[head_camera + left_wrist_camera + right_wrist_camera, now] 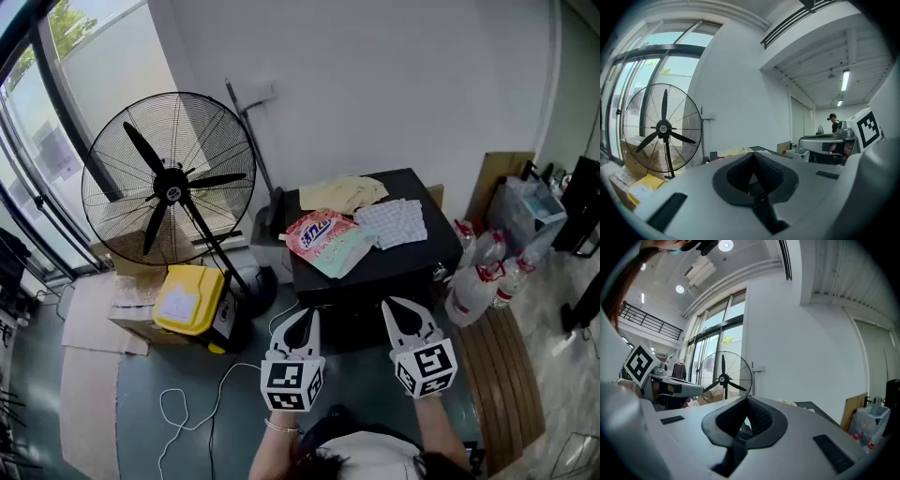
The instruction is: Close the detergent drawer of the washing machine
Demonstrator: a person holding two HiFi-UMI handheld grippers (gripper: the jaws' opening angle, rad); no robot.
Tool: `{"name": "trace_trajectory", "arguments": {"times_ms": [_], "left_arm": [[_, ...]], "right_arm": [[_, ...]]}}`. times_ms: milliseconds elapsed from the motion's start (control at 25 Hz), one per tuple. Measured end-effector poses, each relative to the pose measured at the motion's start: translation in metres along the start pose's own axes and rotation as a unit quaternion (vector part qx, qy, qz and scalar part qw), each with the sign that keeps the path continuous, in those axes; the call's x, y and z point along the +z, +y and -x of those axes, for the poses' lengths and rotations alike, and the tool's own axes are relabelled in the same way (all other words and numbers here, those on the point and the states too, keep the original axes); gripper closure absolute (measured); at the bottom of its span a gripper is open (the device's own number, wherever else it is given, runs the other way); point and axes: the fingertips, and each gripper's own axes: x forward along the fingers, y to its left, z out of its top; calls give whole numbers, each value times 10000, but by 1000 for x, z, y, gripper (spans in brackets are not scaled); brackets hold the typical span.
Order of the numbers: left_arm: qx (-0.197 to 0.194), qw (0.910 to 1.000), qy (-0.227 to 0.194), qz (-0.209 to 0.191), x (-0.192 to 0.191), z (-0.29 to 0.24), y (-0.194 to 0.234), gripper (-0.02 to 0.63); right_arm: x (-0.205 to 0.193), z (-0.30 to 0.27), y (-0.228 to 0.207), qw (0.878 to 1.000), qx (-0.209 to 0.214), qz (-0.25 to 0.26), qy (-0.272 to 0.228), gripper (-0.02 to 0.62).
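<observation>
A black machine [375, 272] with a flat top stands against the white wall; I cannot make out a detergent drawer on it. My left gripper [312, 317] and right gripper [387, 306] are held side by side just in front of its near face, both shut and empty, touching nothing. The left gripper view has the left gripper [752, 153] with pads together, aimed at the wall over the machine's top. From the right gripper view, the right gripper [746, 399] is likewise shut, with the fan behind it.
On the machine lie a beige cloth [342, 192], a pink detergent pouch [323, 234] and a checkered cloth [394, 222]. A large standing fan [169, 178] and a yellow box [190, 300] are on the left. Plastic bottles [483, 272] and a wooden pallet [506, 375] sit on the right. White cable [187, 403] trails on the floor.
</observation>
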Motion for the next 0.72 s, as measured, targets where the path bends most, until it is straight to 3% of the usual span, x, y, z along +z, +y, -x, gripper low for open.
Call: {"name": "trace_trajectory", "arguments": {"times_ms": [720], "left_arm": [[299,9995,-34,-57,6,32,-52,588]], "right_arm": [[12,61,-22,9997,37,69,-243,569]]}}
